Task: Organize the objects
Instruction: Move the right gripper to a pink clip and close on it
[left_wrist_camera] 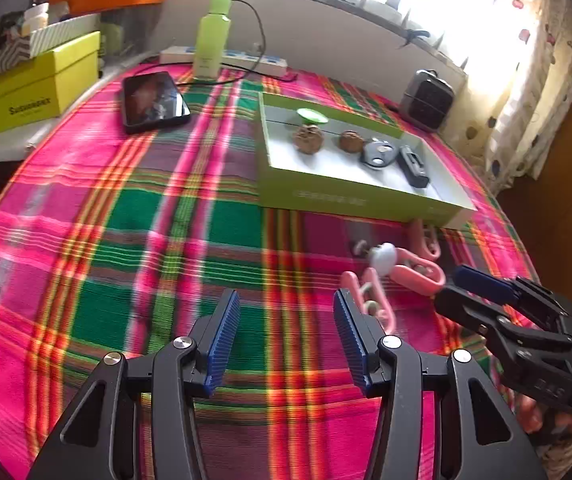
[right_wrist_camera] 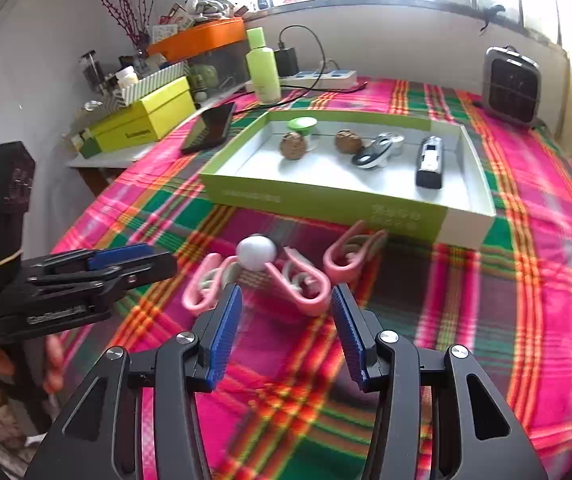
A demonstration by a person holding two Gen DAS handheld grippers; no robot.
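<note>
Two nuts (right_wrist_camera: pixel 294 145), a green cap (right_wrist_camera: pixel 302 123) and two keys (right_wrist_camera: pixel 430 162) already sit in the tray (right_wrist_camera: pixel 326 200), while pink clips (right_wrist_camera: pixel 306 284) and a white ball (right_wrist_camera: pixel 256 257) wait on the table (right_wrist_camera: pixel 506 300) before my right tool (right_wrist_camera: pixel 286 320) and left tool (left_wrist_camera: pixel 286 328), both open and empty.

The left gripper (left_wrist_camera: pixel 287 334) hovers low with its blue-padded jaws spread wide and nothing between them. The right gripper (right_wrist_camera: pixel 287 330) hovers just beside it, jaws likewise parted.
</note>
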